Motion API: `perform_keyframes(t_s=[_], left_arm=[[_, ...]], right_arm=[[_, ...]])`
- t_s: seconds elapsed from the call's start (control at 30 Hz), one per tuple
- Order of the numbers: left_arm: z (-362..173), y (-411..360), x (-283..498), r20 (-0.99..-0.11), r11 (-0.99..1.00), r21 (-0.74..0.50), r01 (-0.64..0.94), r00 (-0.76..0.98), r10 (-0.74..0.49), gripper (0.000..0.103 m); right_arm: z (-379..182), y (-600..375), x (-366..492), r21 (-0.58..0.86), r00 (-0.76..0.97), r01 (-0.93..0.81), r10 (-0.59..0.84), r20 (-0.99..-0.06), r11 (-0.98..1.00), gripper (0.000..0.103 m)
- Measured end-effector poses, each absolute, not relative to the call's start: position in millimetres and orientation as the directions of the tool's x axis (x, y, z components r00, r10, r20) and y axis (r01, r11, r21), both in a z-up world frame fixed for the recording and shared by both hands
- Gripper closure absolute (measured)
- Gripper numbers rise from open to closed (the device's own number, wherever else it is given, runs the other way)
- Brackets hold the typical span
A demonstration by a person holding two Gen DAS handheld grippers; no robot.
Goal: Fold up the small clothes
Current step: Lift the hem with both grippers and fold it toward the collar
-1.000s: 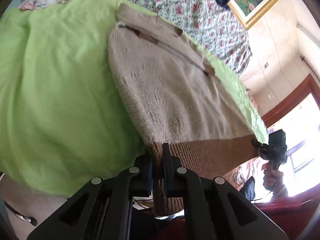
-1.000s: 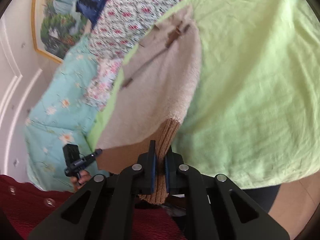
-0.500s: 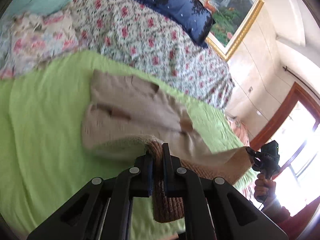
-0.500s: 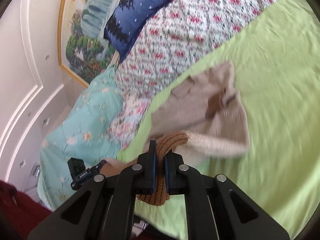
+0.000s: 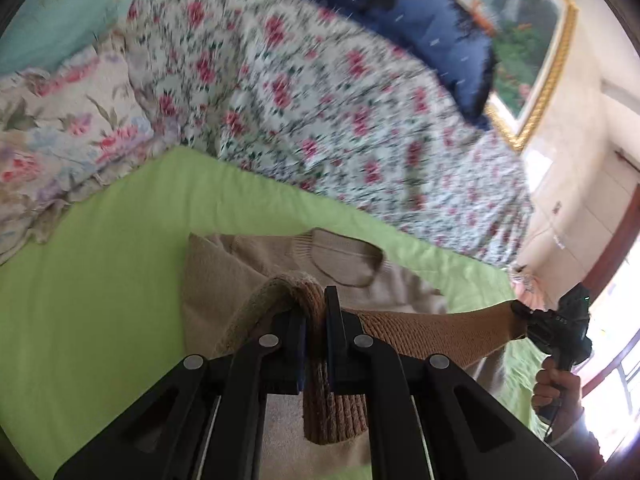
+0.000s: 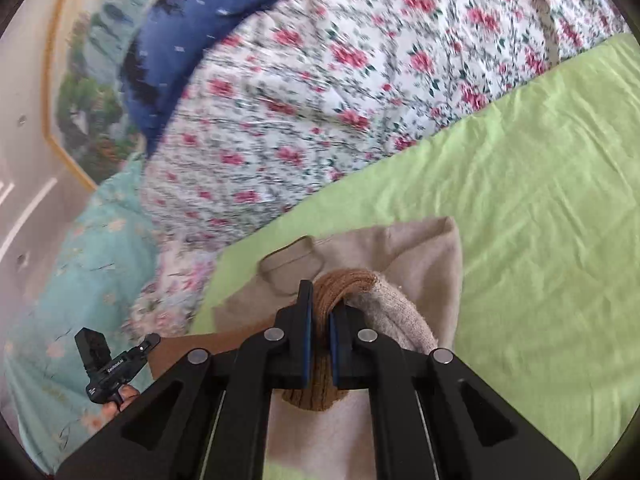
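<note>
A small beige knit sweater (image 5: 224, 272) lies on the green sheet (image 5: 100, 280), its collar (image 5: 344, 260) toward the floral bedding. My left gripper (image 5: 316, 320) is shut on one corner of the brown ribbed hem (image 5: 420, 332) and holds it above the upper body of the sweater. My right gripper (image 6: 318, 320) is shut on the other hem corner (image 6: 344, 284), also over the sweater (image 6: 420, 256) near the collar (image 6: 292, 264). The hem stretches between both grippers. The right gripper also shows in the left wrist view (image 5: 520, 316), the left gripper in the right wrist view (image 6: 154, 340).
Floral quilt (image 5: 320, 112) and a blue pillow (image 5: 420, 28) lie beyond the sweater. A floral pillow (image 5: 52, 132) lies at left and a teal quilt (image 6: 80, 260) beside it. Green sheet (image 6: 540, 200) extends to the right. A framed painting (image 5: 532, 40) hangs on the wall.
Both grippers have carried the brown hem up and forward over the sweater toward its collar, folding the lower half over the upper half. Both stay shut on the hem.
</note>
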State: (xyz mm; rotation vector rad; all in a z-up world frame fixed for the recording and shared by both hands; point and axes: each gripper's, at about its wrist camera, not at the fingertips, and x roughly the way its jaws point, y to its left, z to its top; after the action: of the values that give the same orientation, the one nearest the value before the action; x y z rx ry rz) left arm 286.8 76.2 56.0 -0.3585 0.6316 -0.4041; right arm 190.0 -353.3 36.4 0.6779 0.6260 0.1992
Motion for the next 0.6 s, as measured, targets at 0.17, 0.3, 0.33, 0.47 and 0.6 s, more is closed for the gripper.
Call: perform_keyframes(t_s=[0.17, 0.3, 0.33, 0.47, 0.6], left_arm=[[25, 76, 344, -0.548, 0.873, -0.444, 0.2, 0.711, -0.441, 0.097], [-3, 74, 374, -0.593, 0.879, -0.447, 0.167, 0.68, -0.431, 0.096], [-13, 72, 382, -0.608, 0.882, -0.444, 0.159, 0.669, -0.427, 0.096], [-41, 66, 395, -0.658, 0.893, -0.429, 0.135, 0.63, -0.412, 0.094], [-43, 68, 378, -0.655, 0.883, -0.448, 0.138, 0.622, -0.429, 0.085]], right_arm=[[5, -355, 244, 0.597, 0.752, 0.087, 0.341, -0.565, 0.797, 0.095], [-26, -350, 269, 0.52, 0.697, 0.137, 0.291, -0.655, 0.843, 0.095], [-35, -348, 274, 0.499, 0.68, 0.145, 0.28, -0.677, 0.854, 0.095], [-48, -350, 273, 0.51, 0.664, 0.164, 0.288, -0.69, 0.844, 0.087], [-29, -356, 245, 0.519, 0.72, 0.158, 0.262, -0.643, 0.84, 0.062]])
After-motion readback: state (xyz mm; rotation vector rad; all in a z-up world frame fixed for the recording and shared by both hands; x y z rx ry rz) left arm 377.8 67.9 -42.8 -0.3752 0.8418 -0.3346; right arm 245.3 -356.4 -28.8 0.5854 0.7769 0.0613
